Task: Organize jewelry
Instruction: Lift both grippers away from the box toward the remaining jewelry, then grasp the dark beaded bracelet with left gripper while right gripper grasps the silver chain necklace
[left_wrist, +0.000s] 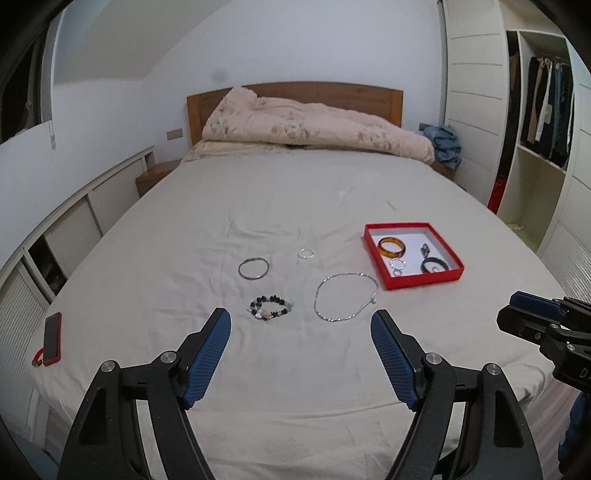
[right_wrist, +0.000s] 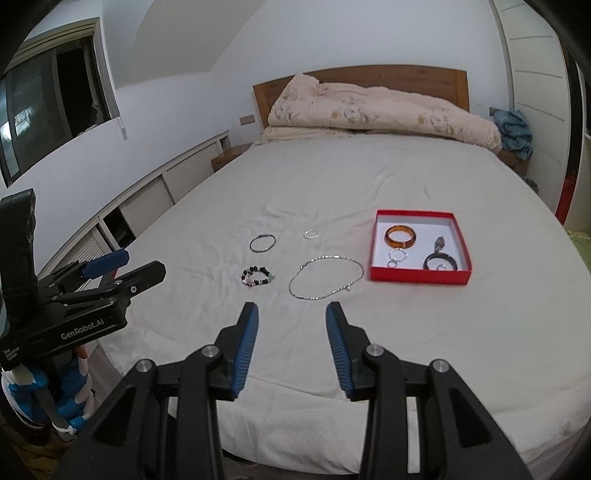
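**Left wrist view: half the jewelry boxed, four pieces to go**

Left tongs (left_wrist: 301, 326) gape wide, nothing in them; right tongs (right_wrist: 291, 317) stand narrower but apart, empty too. Red box (left_wrist: 424, 278) on the bed (left_wrist: 295, 192) holds an amber bangle (left_wrist: 392, 247), a black ring and small rings. Left out on the sheet: necklace (left_wrist: 345, 297), beaded bracelet (left_wrist: 271, 307), dark bangle (left_wrist: 253, 268), small ring (left_wrist: 306, 253). Roughly halfway, I'd say.

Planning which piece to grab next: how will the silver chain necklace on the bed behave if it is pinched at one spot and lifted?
The necklace lies as a thin, loose loop, so it will probably droop and swing. Its fine links look light and may slip between pads. The soft sheet could make a clean pinch harder.
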